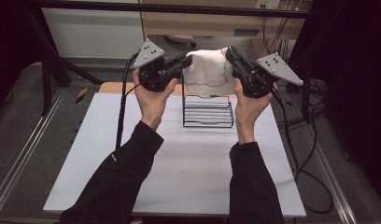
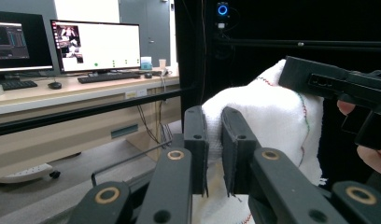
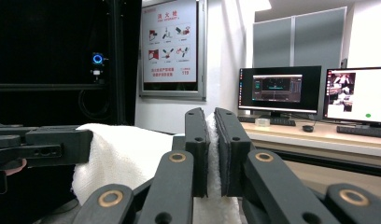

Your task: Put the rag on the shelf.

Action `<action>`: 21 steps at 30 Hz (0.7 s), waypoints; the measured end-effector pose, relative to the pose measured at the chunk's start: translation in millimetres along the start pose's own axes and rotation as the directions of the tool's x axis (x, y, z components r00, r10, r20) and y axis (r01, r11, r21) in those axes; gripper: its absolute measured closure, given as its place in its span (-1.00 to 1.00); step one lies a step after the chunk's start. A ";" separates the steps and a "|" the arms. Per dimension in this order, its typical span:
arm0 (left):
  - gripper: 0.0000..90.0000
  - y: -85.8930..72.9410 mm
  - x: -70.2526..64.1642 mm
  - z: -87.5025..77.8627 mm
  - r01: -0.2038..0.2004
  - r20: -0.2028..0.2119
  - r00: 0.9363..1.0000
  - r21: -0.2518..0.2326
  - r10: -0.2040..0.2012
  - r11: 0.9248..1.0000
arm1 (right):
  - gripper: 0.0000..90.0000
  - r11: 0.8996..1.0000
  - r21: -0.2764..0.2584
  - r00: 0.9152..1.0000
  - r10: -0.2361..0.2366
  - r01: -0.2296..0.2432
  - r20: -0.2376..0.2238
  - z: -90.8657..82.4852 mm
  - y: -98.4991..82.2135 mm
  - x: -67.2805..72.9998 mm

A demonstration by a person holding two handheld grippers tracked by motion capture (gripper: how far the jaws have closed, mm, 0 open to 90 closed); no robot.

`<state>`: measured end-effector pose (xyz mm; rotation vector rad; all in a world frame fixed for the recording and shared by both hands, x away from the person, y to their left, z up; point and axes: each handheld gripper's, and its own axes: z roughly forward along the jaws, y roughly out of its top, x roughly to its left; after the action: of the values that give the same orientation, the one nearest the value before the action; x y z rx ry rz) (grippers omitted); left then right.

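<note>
High view: the left gripper (image 1: 188, 59) and the right gripper (image 1: 228, 52) are held raised above the far edge of the table (image 1: 179, 163), each clamped on one upper corner of a white towel (image 1: 208, 72). The towel is soft, terry-like cloth with a thin coloured stitched hem; it is stretched between the two grippers and hangs over the wire rack (image 1: 208, 111). Whether the cloth touches the rack cannot be told. The rack is thin black wire, boxy, with parallel bars across its base, and stands near the far edge of the table, about midway along it. The table top is flat, matte white. Counted: two grippers, each topped with one grey three-cornered plate; one towel; one rack; two black sleeves; two black cables.

Left gripper view: the left gripper (image 2: 214, 149) is seen with jaws narrowed to a slim gap, a fold of the towel (image 2: 268, 116) pinched between the flat black pads. A looped pile and a red-green hem stitch are noted on the cloth. The right gripper (image 2: 296, 77) is seen gripping the far corner. Two monitors are counted on a desk behind.

Right gripper view: the right gripper (image 3: 212, 149) is seen almost fully closed, a thin edge of the towel (image 3: 128, 149) pressed between its pads. The left gripper (image 3: 86, 140) bites the opposite corner.
</note>
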<state>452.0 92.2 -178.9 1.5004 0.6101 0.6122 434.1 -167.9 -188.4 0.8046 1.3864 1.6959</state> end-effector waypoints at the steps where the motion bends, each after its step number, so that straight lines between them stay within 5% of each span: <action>1: 0.81 1.8 1.2 1.4 0.002 0.001 1.000 -0.001 -0.002 1.000 | 0.87 1.000 -0.002 1.000 -0.003 0.003 0.002 1.6 2.0 -1.0; 21: 0.81 30.1 28.2 36.4 -0.013 -0.025 1.000 0.027 0.013 1.000 | 0.87 1.000 0.005 1.000 0.013 -0.013 0.017 40.1 17.8 -22.8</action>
<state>497.8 85.7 -149.1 1.5243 0.6307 0.6364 476.4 -170.2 -162.7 0.8305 1.3778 1.6919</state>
